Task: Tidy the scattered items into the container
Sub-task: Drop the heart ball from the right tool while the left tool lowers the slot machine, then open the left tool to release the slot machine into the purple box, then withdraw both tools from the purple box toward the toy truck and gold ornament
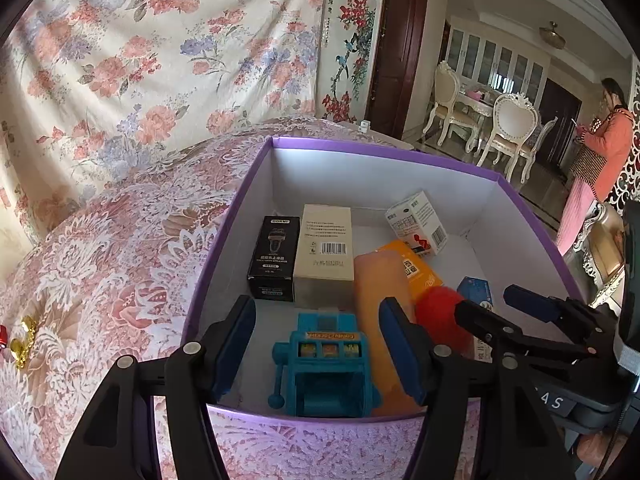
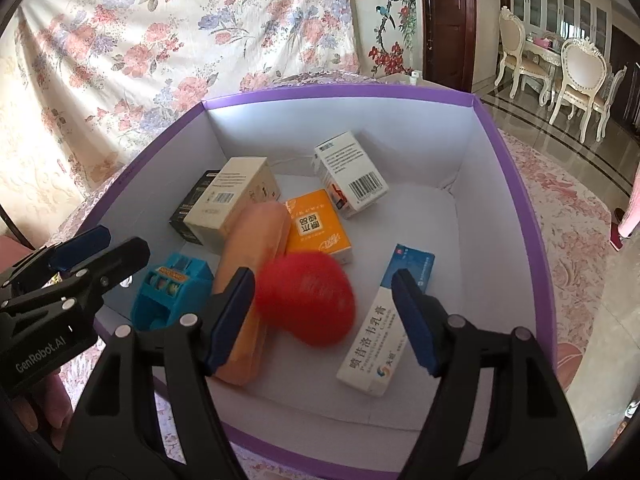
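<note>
- A floral pink lace tablecloth [image 1: 100,248] covers the table; a flowered sheet [image 1: 160,40] hangs behind it.
- The left gripper [image 1: 318,344] hovers over the purple cardboard box with white lining [image 1: 400,152], jaws half apart and holding nothing, a turquoise toy slot machine [image 1: 326,364] lying below them.
- The right gripper [image 2: 324,316] is likewise half open and empty; the blurred red ball [image 2: 306,298] sits in the gap, clear of both pads.
- Inside the box lie a long peach block [image 2: 248,280], an orange packet [image 2: 318,226], a white-and-blue ointment carton [image 2: 384,320], a black carton [image 1: 274,258], a beige carton [image 1: 326,256] and a white medicine carton [image 2: 350,172].
</note>
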Demonstrator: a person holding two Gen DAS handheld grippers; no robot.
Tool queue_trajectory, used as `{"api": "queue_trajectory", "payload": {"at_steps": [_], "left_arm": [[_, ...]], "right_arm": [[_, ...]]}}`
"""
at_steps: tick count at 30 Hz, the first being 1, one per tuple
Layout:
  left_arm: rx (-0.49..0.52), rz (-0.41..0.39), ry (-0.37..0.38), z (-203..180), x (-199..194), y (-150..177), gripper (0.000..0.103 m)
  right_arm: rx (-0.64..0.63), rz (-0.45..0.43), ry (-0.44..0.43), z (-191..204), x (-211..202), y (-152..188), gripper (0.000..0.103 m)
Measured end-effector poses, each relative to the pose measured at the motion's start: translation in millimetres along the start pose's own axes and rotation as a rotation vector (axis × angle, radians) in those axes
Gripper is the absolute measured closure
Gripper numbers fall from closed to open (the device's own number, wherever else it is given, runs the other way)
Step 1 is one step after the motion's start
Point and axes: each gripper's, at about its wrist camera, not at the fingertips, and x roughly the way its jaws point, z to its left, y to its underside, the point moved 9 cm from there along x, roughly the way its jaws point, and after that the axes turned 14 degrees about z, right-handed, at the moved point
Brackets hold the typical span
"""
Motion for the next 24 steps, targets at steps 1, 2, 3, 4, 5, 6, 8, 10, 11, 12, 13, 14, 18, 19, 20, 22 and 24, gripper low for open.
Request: {"api": "queue_trajectory", "payload": {"at_steps": [1,2,3,4,5,6,8,10,11,12,13,14,18,19,20,22,24], "left_arm": [[0.000,0.000,0.000,0,0,0,0.038],[0.000,0.000,0.000,0,0,0,0.038],[-0.001,0.000,0.001,0,0,0,0.038],[-0.002,0.000,0.004,0,0,0,0.038],[-0.002,-0.001,0.008,0,-1,0,0.038],[-0.003,-0.001,0.011,-1,-1,0,0.038],[-0.003,-0.006,0.014,-2,-3,0,0.038],[-0.002,-0.013,0.017,-3,-6,0,0.038],[0.000,-0.017,0.019,-3,-8,-1,0.038],[0.001,-0.020,0.019,-4,-10,-1,0.038],[0.001,-0.023,0.019,-4,-12,-1,0.038],[0.001,-0.025,0.020,-4,-13,-2,0.038],[-0.006,-0.037,0.024,-1,-21,-1,0.038],[-0.009,-0.041,0.025,0,-23,-1,0.038],[-0.013,-0.044,0.026,2,-25,0,0.038],[-0.021,-0.051,0.028,4,-28,0,0.038],[-0.028,-0.060,0.029,8,-33,1,0.038]], "right_arm": [[-0.002,-0.002,-0.002,1,-1,0,0.030],[-0.004,-0.004,-0.004,1,-1,0,0.030],[-0.005,-0.006,-0.003,2,-2,0,0.030],[-0.006,-0.009,-0.003,2,-3,-1,0.030],[-0.007,-0.012,-0.003,2,-4,-1,0.030],[-0.008,-0.014,-0.003,2,-5,-2,0.030],[-0.010,-0.021,-0.005,3,-7,-3,0.029],[-0.014,-0.026,-0.005,4,-9,-3,0.029],[-0.017,-0.027,-0.004,5,-10,-3,0.029],[-0.019,-0.028,-0.004,6,-11,-4,0.029],[-0.021,-0.030,-0.004,7,-12,-4,0.029],[-0.022,-0.033,-0.005,8,-13,-4,0.029],[-0.032,-0.044,-0.002,13,-19,-5,0.029],[-0.036,-0.047,-0.001,14,-20,-6,0.029],[-0.040,-0.050,-0.001,17,-22,-6,0.029],[-0.050,-0.057,0.003,21,-25,-7,0.029],[-0.059,-0.066,0.006,26,-29,-7,0.029]]}}
